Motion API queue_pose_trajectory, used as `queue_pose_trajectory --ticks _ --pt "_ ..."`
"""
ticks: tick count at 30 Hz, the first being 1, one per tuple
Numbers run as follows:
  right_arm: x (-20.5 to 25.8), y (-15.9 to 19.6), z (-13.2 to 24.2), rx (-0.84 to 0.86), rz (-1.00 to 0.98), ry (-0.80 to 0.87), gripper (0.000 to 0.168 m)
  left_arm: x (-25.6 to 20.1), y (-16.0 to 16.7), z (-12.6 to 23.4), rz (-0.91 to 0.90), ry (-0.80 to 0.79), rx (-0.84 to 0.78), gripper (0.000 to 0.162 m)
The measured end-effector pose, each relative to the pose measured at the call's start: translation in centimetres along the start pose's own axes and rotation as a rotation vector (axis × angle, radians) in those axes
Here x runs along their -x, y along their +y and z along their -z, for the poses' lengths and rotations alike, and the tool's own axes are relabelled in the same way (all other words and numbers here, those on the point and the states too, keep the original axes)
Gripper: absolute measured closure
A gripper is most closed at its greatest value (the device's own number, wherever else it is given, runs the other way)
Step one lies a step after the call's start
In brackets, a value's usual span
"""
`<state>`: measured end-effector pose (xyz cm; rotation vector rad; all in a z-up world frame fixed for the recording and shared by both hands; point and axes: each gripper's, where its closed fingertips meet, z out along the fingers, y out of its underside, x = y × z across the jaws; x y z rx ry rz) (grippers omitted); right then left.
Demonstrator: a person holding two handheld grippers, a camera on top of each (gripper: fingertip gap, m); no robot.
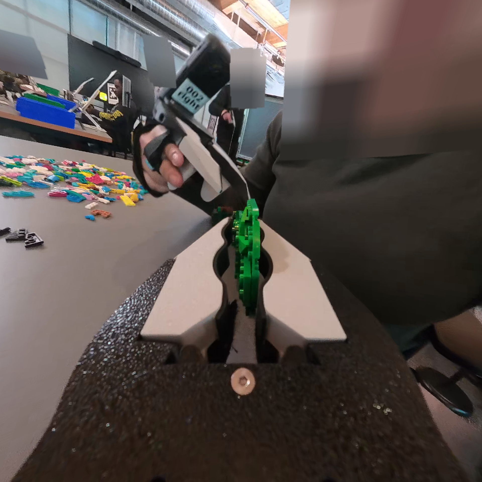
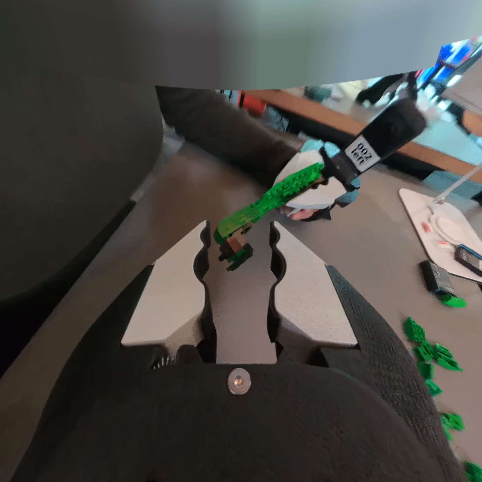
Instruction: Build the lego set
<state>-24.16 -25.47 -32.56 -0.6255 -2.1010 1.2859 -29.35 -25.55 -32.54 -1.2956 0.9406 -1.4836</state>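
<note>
Left wrist view gives us the grey table [image 1: 78, 260] first, the largest thing here, running off to the far left. On it, well away from us, lies a wide scatter of loose bricks [image 1: 70, 177] in pink, teal, yellow and white, and nearer the left edge sit a few black pieces [image 1: 24, 236] apart from the rest. Our left gripper [image 1: 242, 227] is clamped on the green lego build [image 1: 247, 255], a long flat assembly standing on edge between its two pale fingers and reaching past their tips. Beyond it our right gripper [image 1: 245, 200] comes down at a slant, held in a gloved hand [image 1: 161, 167], its tips close to the far end of the build.

From the right wrist view, that gripper's [image 2: 238, 227] fingers stand apart with nothing between them, the table showing through the gap. The build's brown and green end [image 2: 234, 250] hangs just ahead of the tips; whether it touches either we cannot tell, the frame being smeared. Small green pieces [image 2: 430, 354] lie scattered at lower right.
</note>
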Motion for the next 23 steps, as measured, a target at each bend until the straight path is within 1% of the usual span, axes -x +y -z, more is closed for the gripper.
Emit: queue_pose_trajectory --ticks 2,6,8,11,12,14,18,21,22,23 --pt "0.7 0.6 -0.3 0.149 0.046 -0.046 0.129 -0.2 0.2 -0.1 0.001 0.007 0.012 0.149" --pt "1.5 1.4 -0.8 0.417 0.178 -0.136 0.132 -0.3 0.5 -0.3 0.002 0.016 0.03 0.149" --pt "1.9 1.7 -1.3 0.494 0.23 -0.191 0.137 -0.4 0.6 -0.4 0.0 0.019 0.041 0.149" --pt "1.8 3.5 -1.5 0.632 0.306 -0.236 0.144 -0.5 0.8 -0.5 -0.007 0.023 0.054 0.149" --pt "1.9 3.7 -1.6 0.641 0.315 -0.254 0.148 -0.4 0.8 -0.5 -0.006 0.018 0.054 0.149" --pt "2.1 3.4 -1.8 0.625 0.321 -0.274 0.149 -0.7 0.8 -0.5 -0.003 0.035 0.052 0.149" --pt "2.0 3.6 -2.0 0.645 0.315 -0.252 0.15 -0.6 0.6 -0.4 -0.001 0.03 0.039 0.149" --pt "1.7 4.4 -1.8 0.682 0.306 -0.226 0.151 0.4 0.7 -0.6 0.01 -0.032 0.045 0.146" --pt "1.4 4.6 -1.7 0.687 0.298 -0.206 0.151 1.0 0.5 -0.5 0.011 -0.08 0.033 0.141" --pt "1.0 4.7 -1.6 0.686 0.286 -0.176 0.151 1.7 0.2 -0.3 0.013 -0.131 0.008 0.128"
